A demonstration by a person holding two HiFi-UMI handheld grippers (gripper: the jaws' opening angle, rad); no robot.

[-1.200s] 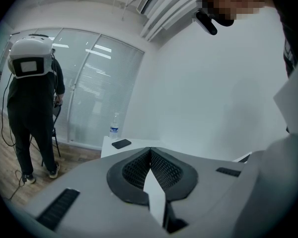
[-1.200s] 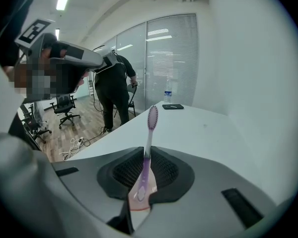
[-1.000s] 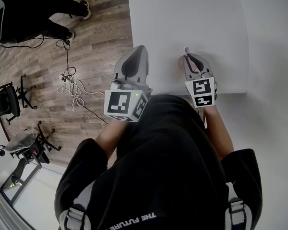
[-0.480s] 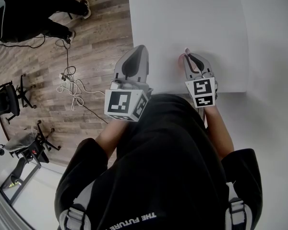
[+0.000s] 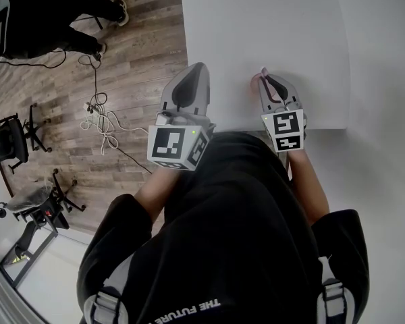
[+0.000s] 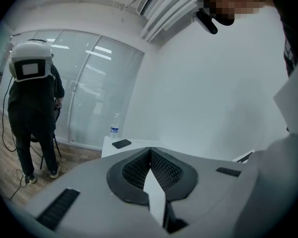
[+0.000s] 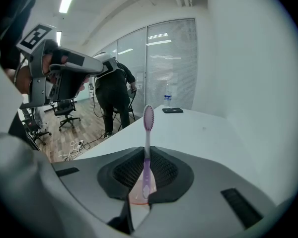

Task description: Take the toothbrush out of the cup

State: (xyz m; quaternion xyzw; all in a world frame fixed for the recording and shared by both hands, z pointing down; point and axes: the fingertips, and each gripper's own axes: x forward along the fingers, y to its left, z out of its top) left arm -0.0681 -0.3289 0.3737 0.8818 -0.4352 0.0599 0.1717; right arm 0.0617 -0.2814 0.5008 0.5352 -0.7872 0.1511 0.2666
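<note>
My right gripper (image 5: 266, 79) hangs over the front edge of the white table (image 5: 270, 25). It is shut on a purple toothbrush (image 7: 148, 130), which stands upright between the jaws with its bristle head above them. A pink cup (image 7: 137, 196) shows just under the jaws, and its rim peeks out at the gripper's left side (image 5: 256, 84). The left gripper (image 5: 196, 68) is held level beside it, off the table's left edge, shut with nothing in it; in its own view the left gripper (image 6: 150, 151) shows both pads pressed together.
A water bottle (image 7: 168, 101) and a dark phone (image 7: 173, 110) lie at the table's far end. Left of the table is wood floor with cables (image 5: 100, 120), office chairs (image 5: 13, 140) and a standing person in black (image 5: 47, 12).
Almost nothing: the right gripper with the toothbrush has shifted very slightly, and a little more of the pink cup shows at its left. The left gripper is still.
</note>
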